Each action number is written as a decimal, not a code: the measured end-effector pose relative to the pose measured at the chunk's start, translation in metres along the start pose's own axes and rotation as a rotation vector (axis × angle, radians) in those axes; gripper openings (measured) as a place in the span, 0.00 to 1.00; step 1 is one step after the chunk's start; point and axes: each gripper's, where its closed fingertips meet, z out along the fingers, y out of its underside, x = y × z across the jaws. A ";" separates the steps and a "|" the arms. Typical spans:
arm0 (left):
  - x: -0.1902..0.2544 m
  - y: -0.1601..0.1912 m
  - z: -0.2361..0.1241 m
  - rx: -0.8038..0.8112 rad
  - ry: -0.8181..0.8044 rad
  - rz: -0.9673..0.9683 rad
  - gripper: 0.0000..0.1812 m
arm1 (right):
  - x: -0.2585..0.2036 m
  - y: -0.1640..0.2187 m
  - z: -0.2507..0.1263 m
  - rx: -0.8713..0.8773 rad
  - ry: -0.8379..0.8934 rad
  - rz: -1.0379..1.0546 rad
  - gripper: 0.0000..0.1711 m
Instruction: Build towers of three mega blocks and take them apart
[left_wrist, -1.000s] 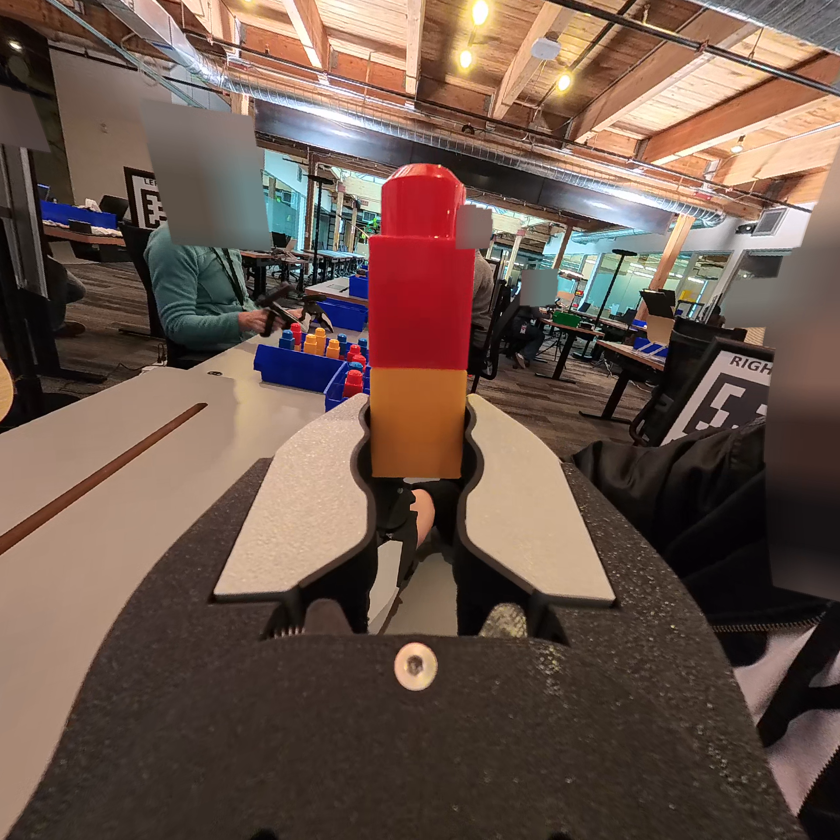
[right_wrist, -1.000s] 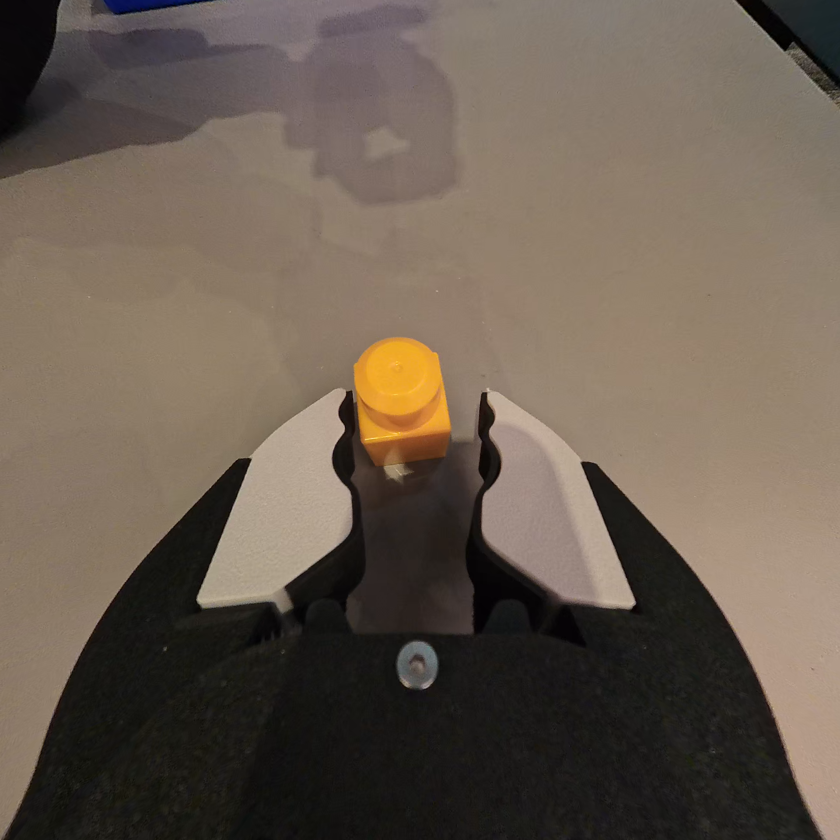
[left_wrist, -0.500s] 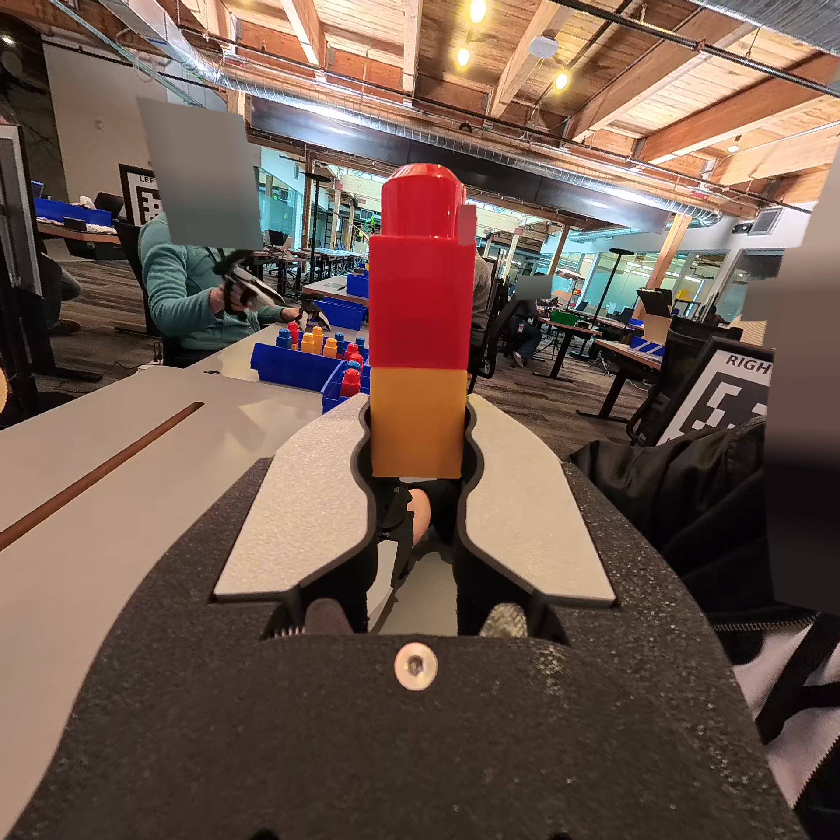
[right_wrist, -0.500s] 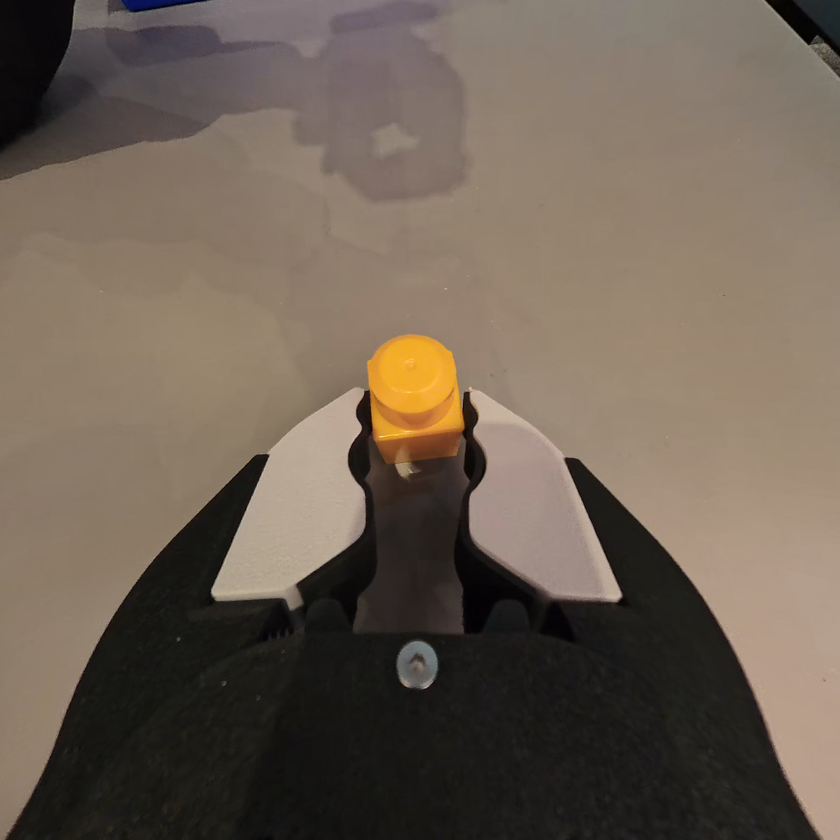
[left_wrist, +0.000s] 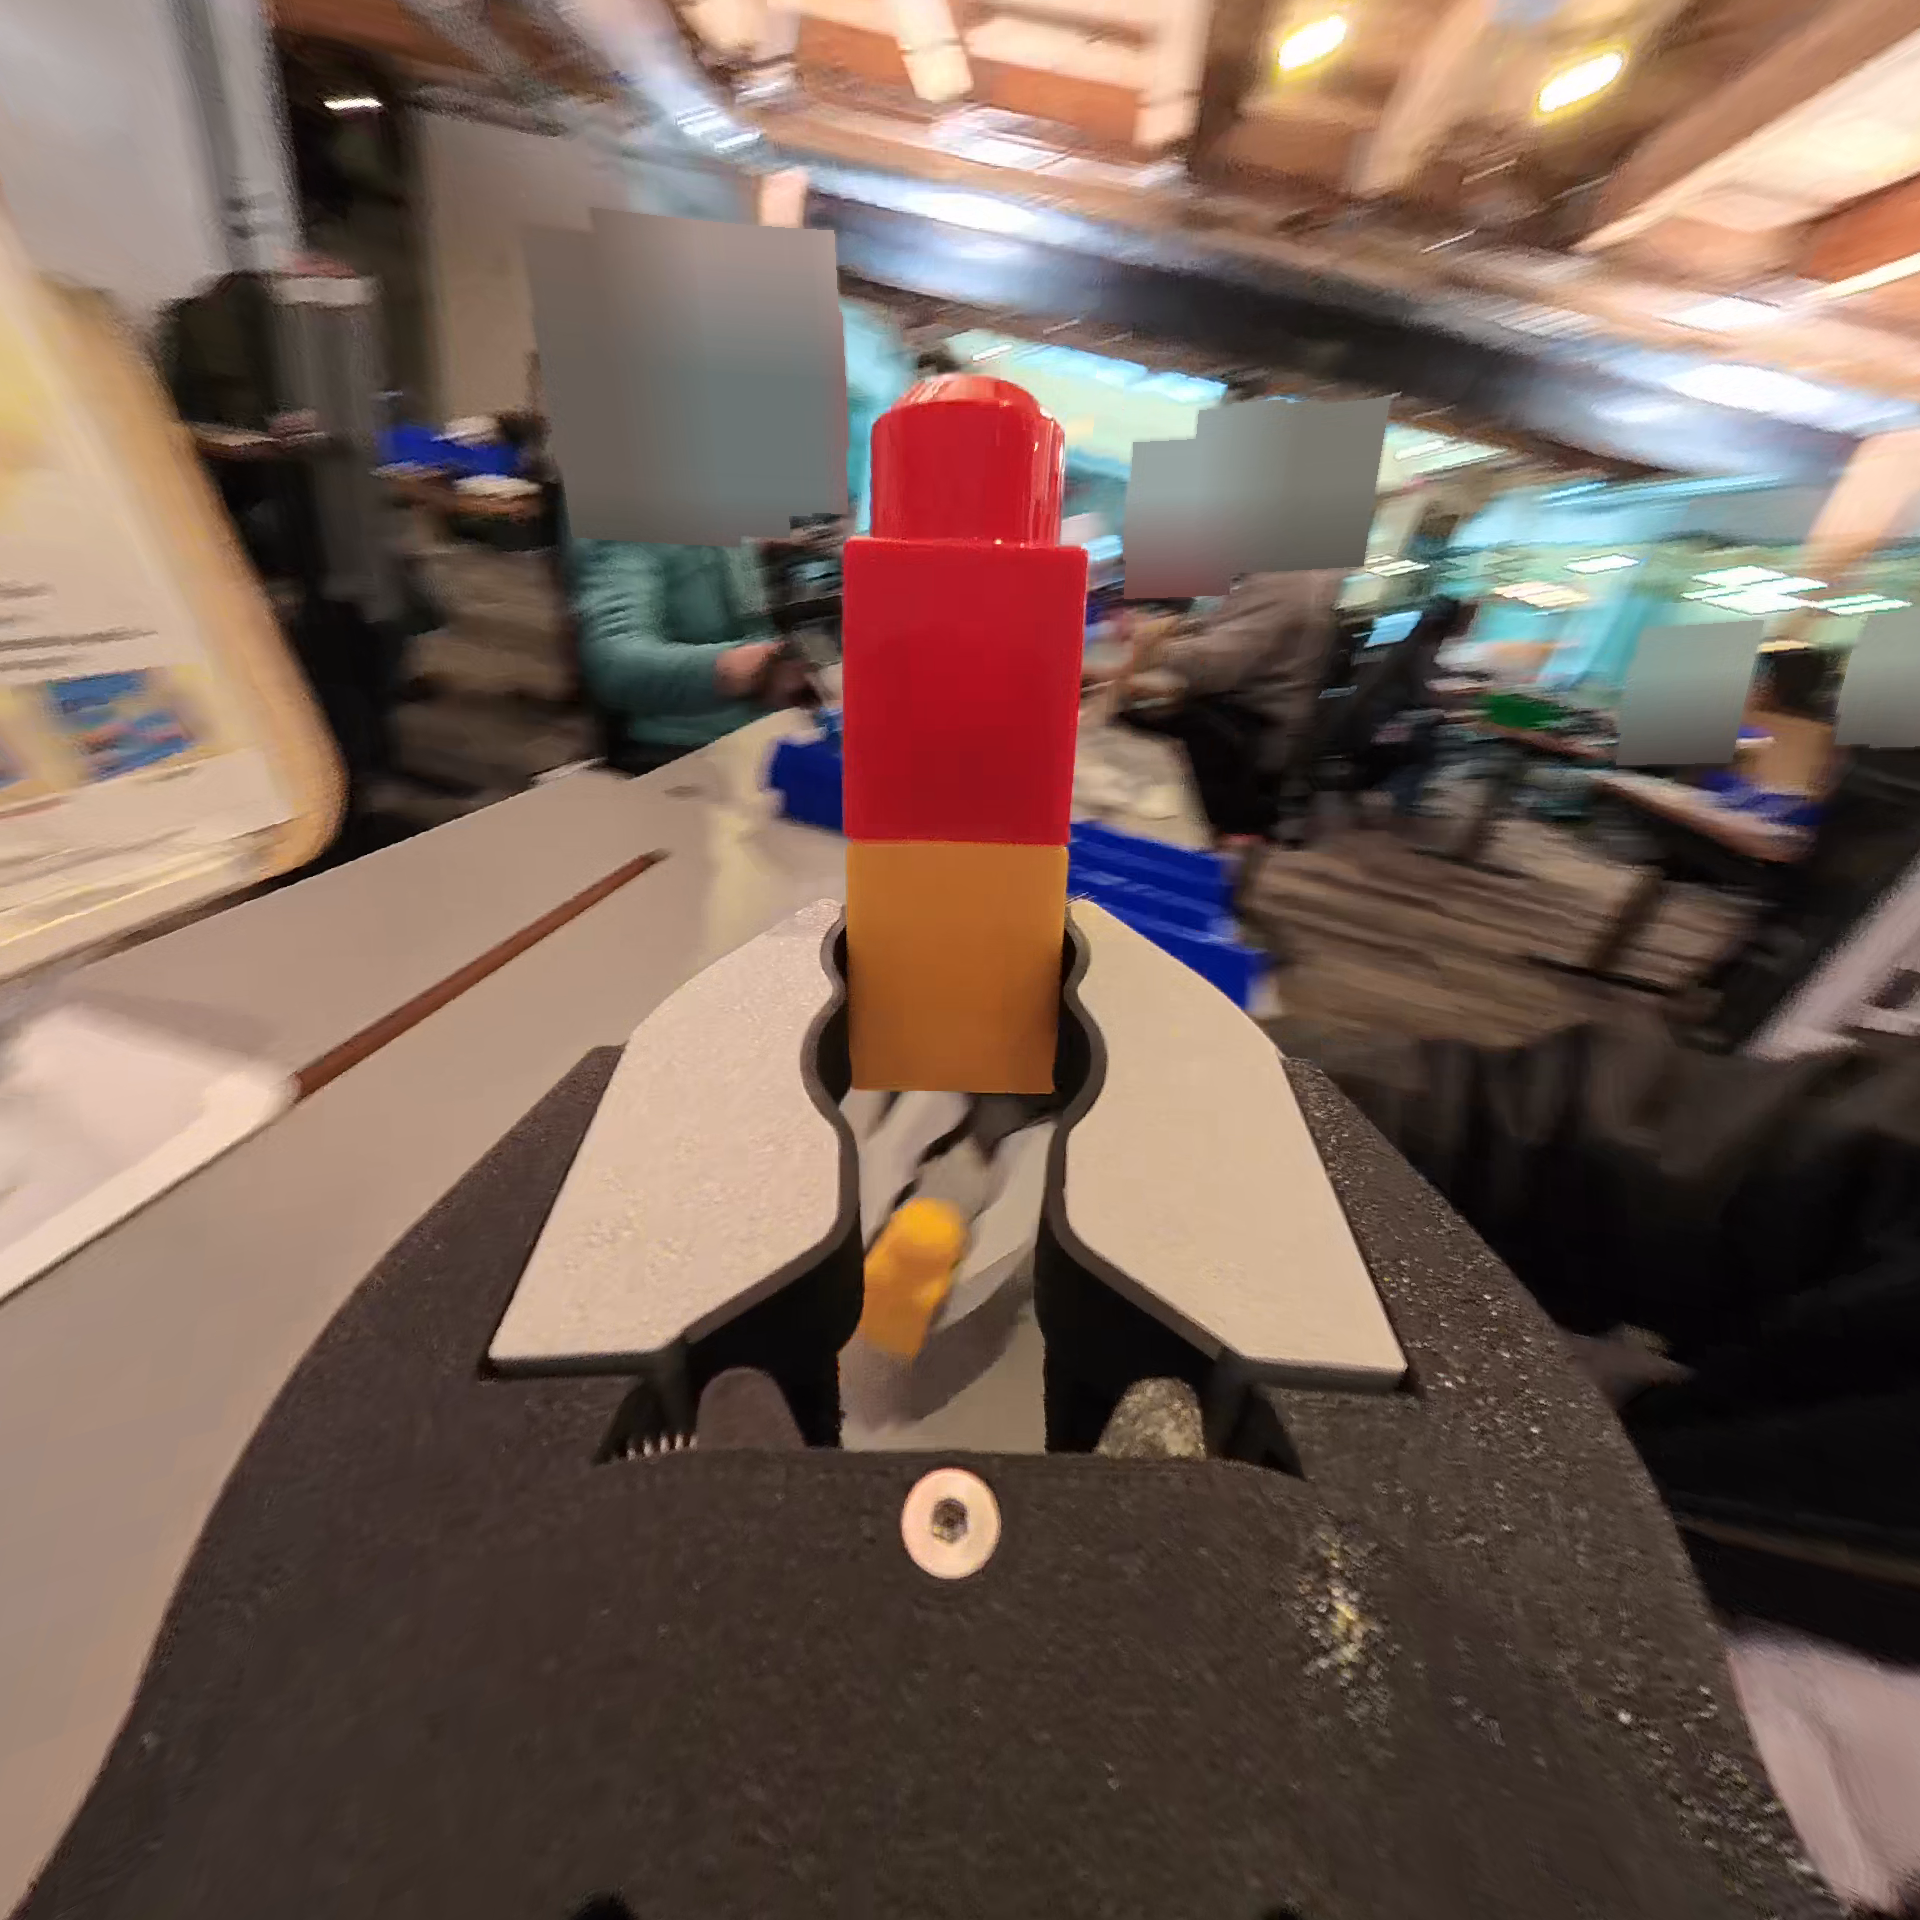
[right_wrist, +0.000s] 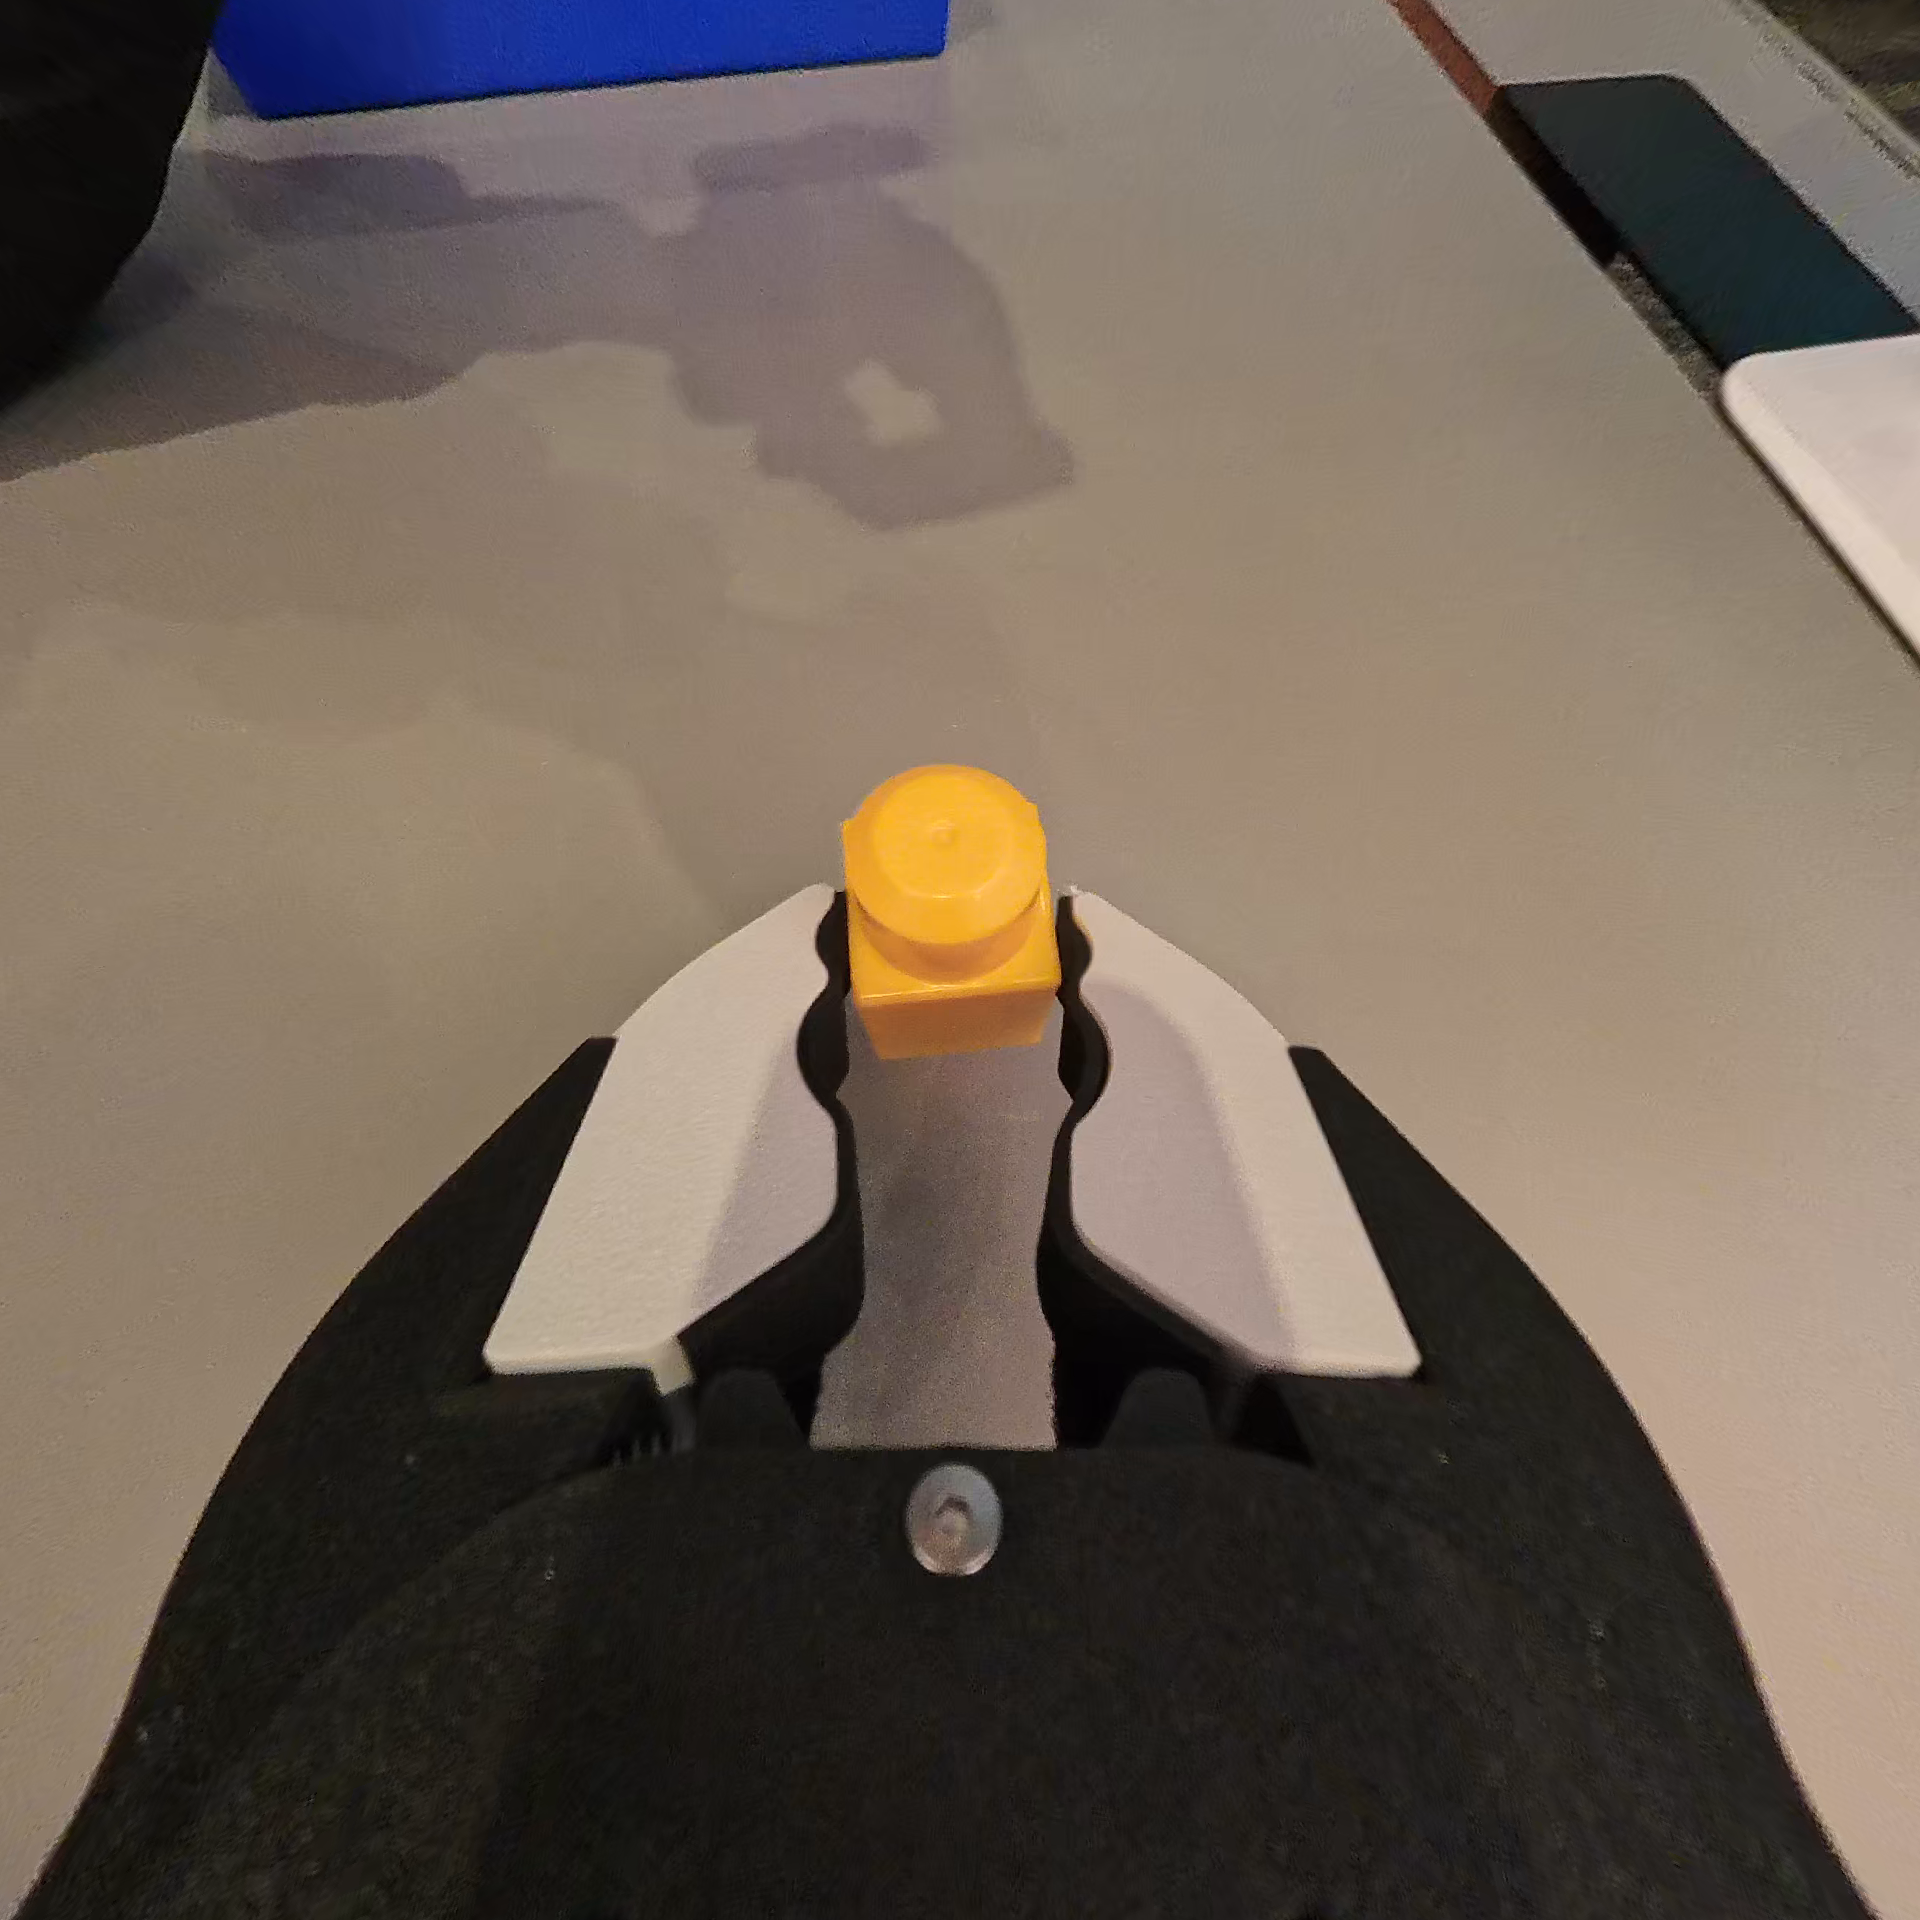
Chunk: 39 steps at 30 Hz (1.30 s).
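1. The left gripper (left_wrist: 954, 935) is clamped on the lower, orange block (left_wrist: 954, 966) of a two-block stack, with both grey fingers (left_wrist: 717, 1122) pressed against the block's sides.
2. A red block (left_wrist: 958, 691) sits plugged on top of that orange one, its round stud uppermost; the stack stands upright in the left wrist view and is lifted clear of the grey worktop (left_wrist: 312, 1018).
3. Through the gap below the held stack, a second orange block (left_wrist: 912, 1273) shows blurred, lower down, gripped between two pale fingers that look like the other gripper's.
4. The right gripper (right_wrist: 951, 935) is closed on a single orange block (right_wrist: 948, 914), its fingers touching the block's two sides, the stud facing up toward the camera.
5. In the right wrist view the worktop (right_wrist: 416, 727) lies beneath the block; whether the block touches it cannot be told.
6. Farther off in that view, a blue bin (right_wrist: 582, 42) stands at the far edge, a dark pad (right_wrist: 1704, 218) and a white object (right_wrist: 1849, 447) lie to the right.
7. Behind the left gripper's stack are blue bins (left_wrist: 1153, 894) on the worktop, a seated person in a teal top (left_wrist: 665, 644), and a blurred office room.
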 end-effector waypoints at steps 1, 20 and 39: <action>-0.008 0.001 -0.001 -0.010 -0.061 0.014 0.20 | 0.002 -0.001 -0.004 0.000 0.007 0.008 0.21; -0.096 0.001 -0.063 -0.162 -0.926 0.260 0.20 | 0.038 -0.047 -0.106 -0.037 0.245 0.082 0.21; 0.010 0.008 0.010 -0.111 -0.096 0.093 0.20 | 0.001 -0.274 -0.169 0.275 -0.014 -0.056 0.21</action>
